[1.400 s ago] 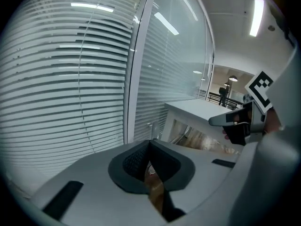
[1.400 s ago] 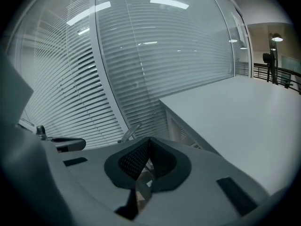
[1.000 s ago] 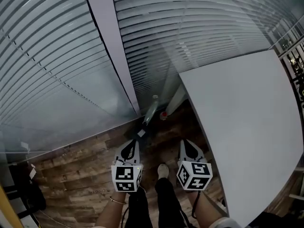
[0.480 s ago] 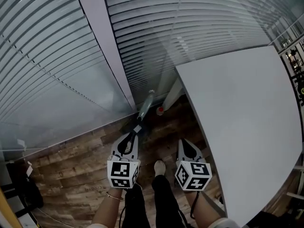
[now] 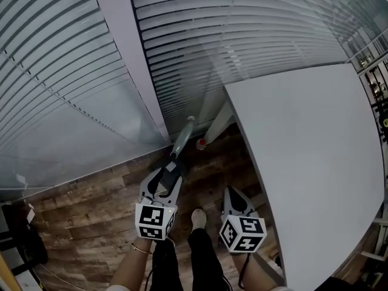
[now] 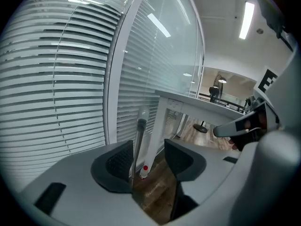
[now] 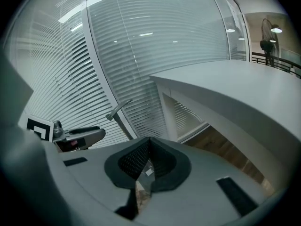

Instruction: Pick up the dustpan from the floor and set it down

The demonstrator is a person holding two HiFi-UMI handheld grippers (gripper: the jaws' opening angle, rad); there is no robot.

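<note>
On your left gripper (image 6: 148, 160) the jaws have just opened, released around the dustpan handle (image 6: 139, 142) and ready to grasp; your right gripper (image 7: 148, 149) is clenched, empty.

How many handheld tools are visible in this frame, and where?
2. The left tool, jaws just opened with the dustpan handle between them, points toward the blinds; the right tool, jaws shut, is beside it next to the table. None seems hidden.
</note>
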